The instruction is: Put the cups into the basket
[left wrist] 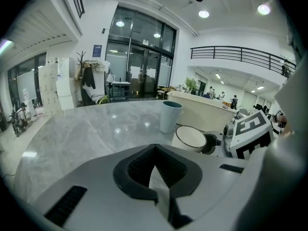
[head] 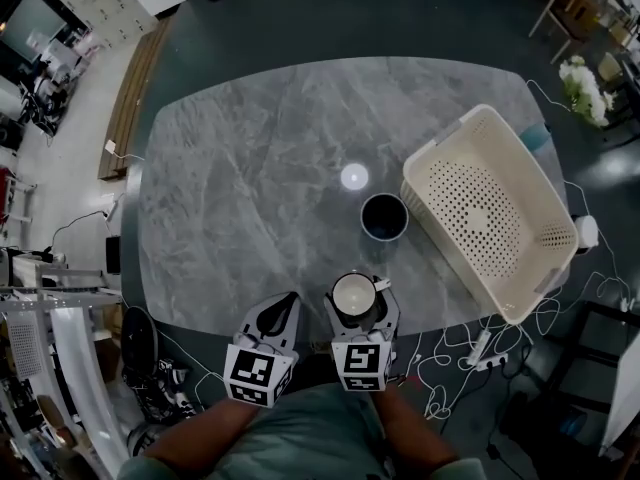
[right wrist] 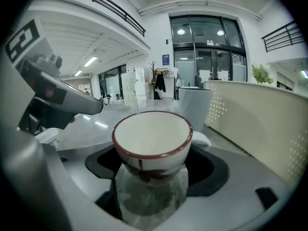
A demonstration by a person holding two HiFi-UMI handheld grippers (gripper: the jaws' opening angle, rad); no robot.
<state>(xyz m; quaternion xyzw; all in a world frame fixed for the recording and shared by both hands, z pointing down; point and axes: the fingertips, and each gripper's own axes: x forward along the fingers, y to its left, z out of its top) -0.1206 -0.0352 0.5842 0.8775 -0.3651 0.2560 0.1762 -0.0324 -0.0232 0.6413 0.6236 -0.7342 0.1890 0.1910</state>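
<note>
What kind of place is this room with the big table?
Probably a large open office or lab hall: tall glass doors, a black balcony railing above, and a big grey marble table.

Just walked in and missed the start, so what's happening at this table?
A person holds a gripper in each hand at the near edge of the grey table. The right gripper has its fingers open around a white cup with a brown rim, which sits on the table. The left gripper is shut and empty beside it. A taller cup stands further out, next to the cream basket, which holds no cup yet.
</note>
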